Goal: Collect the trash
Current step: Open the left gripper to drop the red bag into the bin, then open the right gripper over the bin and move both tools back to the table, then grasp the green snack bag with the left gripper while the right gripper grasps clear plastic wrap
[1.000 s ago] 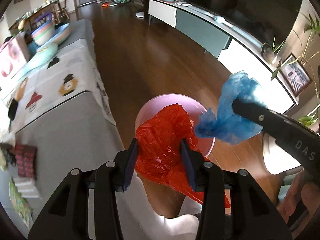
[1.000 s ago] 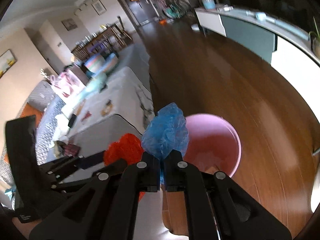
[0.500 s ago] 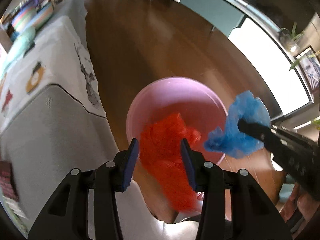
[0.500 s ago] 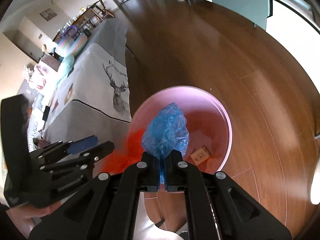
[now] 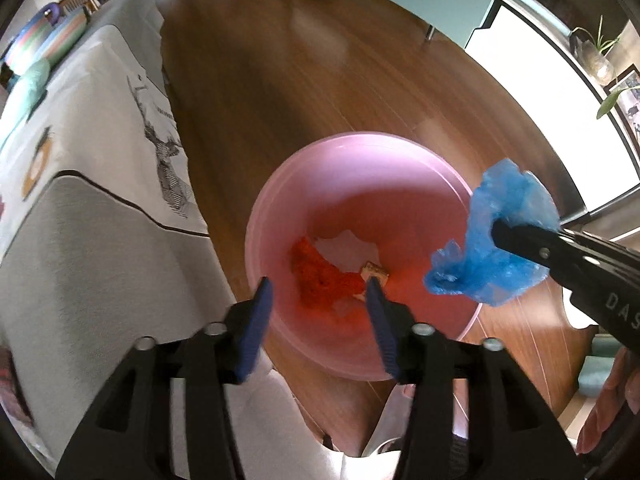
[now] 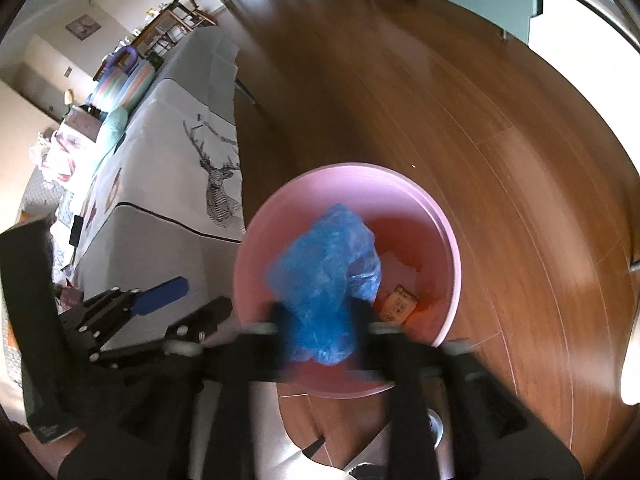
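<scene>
This is a home, most likely an open living and dining room. A dark wooden floor [image 6: 460, 100] runs to a dining table with chairs [image 6: 176, 16] and framed pictures [image 6: 82, 26] on the wall. A sofa-like seat under a deer-print throw [image 6: 218, 176] carries cushions [image 6: 120, 88], and potted plants [image 5: 598, 54] stand on a long low white cabinet [image 5: 516, 40].

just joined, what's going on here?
Trash collection by a person with two handheld grippers. The left gripper is open and empty above the pink bin; a red bag lies inside with paper scraps. The right gripper has the blue bag between its fingers over the bin; motion blur hides whether it is gripping.
</scene>
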A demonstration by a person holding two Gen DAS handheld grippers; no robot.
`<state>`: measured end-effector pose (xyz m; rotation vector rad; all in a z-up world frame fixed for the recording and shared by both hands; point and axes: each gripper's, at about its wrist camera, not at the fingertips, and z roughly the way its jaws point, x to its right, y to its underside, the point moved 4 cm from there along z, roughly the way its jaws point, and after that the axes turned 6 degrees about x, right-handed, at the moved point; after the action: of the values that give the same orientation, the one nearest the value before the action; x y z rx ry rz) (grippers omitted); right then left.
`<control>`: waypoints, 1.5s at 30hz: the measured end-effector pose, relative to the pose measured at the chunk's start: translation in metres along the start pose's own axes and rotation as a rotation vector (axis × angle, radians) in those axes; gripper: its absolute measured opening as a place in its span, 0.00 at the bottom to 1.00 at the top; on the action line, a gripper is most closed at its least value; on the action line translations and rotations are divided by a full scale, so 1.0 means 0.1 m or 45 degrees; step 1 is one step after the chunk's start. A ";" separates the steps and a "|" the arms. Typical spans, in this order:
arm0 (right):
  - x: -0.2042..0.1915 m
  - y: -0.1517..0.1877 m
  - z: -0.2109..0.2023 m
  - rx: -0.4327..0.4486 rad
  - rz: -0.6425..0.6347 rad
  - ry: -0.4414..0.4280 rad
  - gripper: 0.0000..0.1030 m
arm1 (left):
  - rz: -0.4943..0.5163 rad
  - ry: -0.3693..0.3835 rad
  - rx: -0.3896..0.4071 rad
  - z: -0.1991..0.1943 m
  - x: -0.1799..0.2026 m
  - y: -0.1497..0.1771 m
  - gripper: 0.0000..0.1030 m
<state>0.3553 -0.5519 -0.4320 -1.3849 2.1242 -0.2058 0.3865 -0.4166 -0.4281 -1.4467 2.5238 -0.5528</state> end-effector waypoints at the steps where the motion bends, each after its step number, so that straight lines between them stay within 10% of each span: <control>1: -0.08 0.00 -0.04 0.025 -0.035 0.010 0.85 | -0.001 -0.005 0.023 -0.08 -0.02 0.01 0.58; 14: -0.84 0.39 -0.69 0.083 -0.161 0.072 0.96 | -0.015 -0.082 0.261 -1.62 -0.71 0.74 0.77; 29: -3.27 1.86 -2.02 0.288 -0.535 -0.267 0.95 | -0.117 -0.184 0.613 -3.41 -2.03 2.58 0.83; 38: -3.90 2.15 -2.20 0.509 -0.553 -0.315 0.95 | -0.118 -0.210 0.762 -3.79 -2.71 3.17 0.87; 45: -3.85 2.16 -1.71 0.553 -0.530 -0.357 0.95 | -0.151 -0.197 0.781 -3.37 -3.07 3.34 0.88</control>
<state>0.2017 -0.1497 -0.2354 -1.4687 1.4406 -0.5646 0.1658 0.0765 -0.2631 -1.3311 1.9087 -1.0711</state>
